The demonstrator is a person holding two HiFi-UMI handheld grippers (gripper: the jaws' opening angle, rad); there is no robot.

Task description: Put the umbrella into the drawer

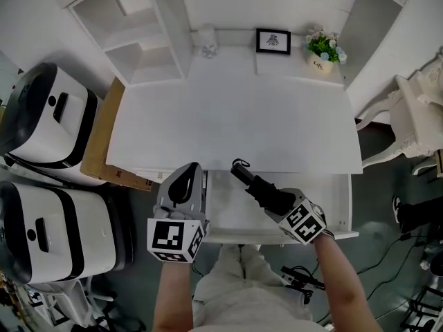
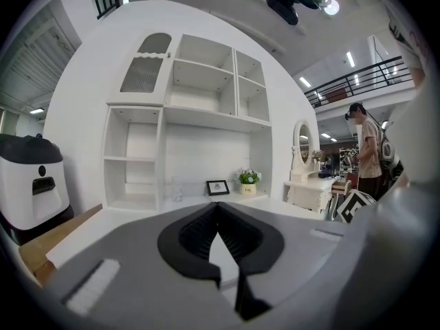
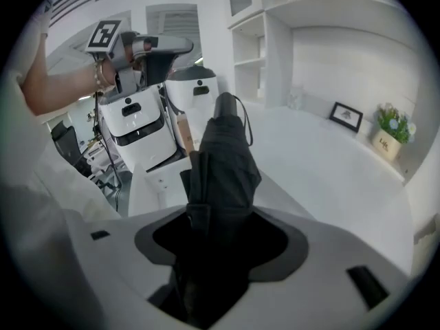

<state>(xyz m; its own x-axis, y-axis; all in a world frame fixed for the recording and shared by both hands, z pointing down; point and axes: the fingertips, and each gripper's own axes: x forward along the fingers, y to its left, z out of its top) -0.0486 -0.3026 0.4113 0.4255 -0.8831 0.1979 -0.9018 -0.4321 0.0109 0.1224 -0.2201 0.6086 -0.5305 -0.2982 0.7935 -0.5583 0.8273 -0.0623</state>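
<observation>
A folded black umbrella [image 1: 257,185] with a wrist loop at its far end sticks out of my right gripper [image 1: 277,200], which is shut on it. It hangs tilted down over the open white drawer [image 1: 225,216] under the desk's front edge. In the right gripper view the umbrella [image 3: 223,163] fills the gap between the jaws of the right gripper [image 3: 216,232]. My left gripper [image 1: 185,182] hovers at the drawer's left end, jaws together and holding nothing. The left gripper [image 2: 218,208] points level across the white desk [image 2: 137,218].
The white desk [image 1: 242,116] carries a framed picture [image 1: 273,41], a flower pot [image 1: 322,50] and a small glass piece [image 1: 208,45] at the back, under open shelves. Two white machines [image 1: 48,116] and a wooden board [image 1: 100,137] stand left. A white chair [image 1: 415,109] stands right.
</observation>
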